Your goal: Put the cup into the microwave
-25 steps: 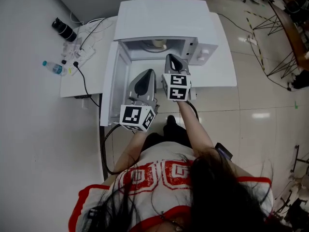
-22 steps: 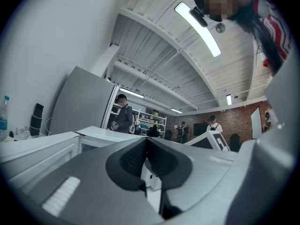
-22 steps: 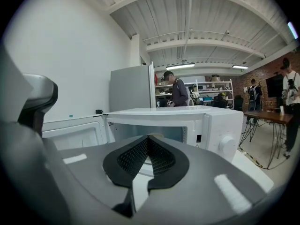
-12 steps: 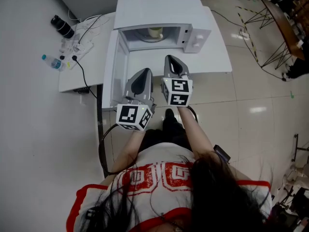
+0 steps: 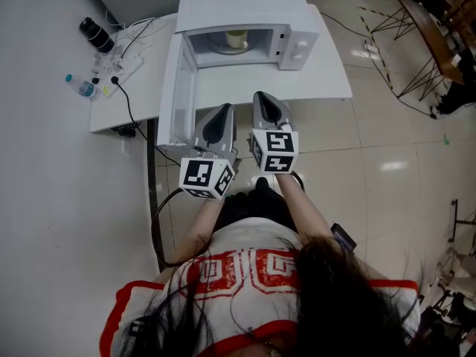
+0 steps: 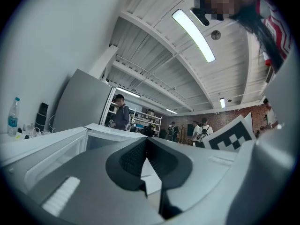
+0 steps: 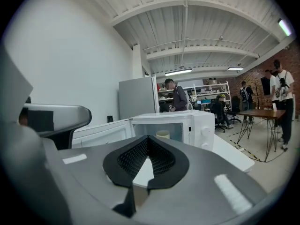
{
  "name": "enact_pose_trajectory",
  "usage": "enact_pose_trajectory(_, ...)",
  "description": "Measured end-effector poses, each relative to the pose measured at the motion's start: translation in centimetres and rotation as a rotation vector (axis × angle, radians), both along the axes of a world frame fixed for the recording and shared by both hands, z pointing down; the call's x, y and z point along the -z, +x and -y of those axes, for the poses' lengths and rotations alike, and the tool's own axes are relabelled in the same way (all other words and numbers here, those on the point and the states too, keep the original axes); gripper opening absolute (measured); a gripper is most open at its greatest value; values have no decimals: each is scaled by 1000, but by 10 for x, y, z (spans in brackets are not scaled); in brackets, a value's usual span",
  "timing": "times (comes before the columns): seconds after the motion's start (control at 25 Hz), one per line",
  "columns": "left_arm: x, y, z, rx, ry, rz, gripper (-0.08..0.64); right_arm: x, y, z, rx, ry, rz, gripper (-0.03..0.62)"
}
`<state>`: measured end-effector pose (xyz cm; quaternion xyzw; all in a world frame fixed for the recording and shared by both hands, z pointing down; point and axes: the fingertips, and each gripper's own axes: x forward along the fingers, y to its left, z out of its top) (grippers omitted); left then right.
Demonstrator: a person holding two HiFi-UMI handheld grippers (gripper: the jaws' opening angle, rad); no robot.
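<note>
The white microwave stands on a white table with its door swung open to the left. A pale cup sits inside on the turntable and also shows in the right gripper view as the cup. My left gripper and right gripper hang side by side over the table's near edge, well short of the oven. Both are shut with nothing between the jaws. The left gripper faces the open door, and the right gripper faces the cavity.
A water bottle, a power strip with cables and a black cylinder lie on the table's left part. A black cable hangs down at the left edge. Chair and table legs stand at the far right, with people in the background.
Both grippers have drawn back from the microwave toward the person, the right one more. The cup has stayed inside and the door is still open.
</note>
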<state>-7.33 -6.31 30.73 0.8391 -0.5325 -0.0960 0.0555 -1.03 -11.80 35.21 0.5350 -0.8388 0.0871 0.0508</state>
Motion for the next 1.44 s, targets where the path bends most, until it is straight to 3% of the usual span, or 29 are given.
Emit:
enact_pose_trajectory(0.68, 5, 29, 4, -1, -7, 10, -11, 16, 25, -18, 16, 21, -20, 2)
enact_pose_trajectory(1.44, 3, 34, -11, 24, -9, 6, -11, 12, 29, -39, 45, 15, -18, 2)
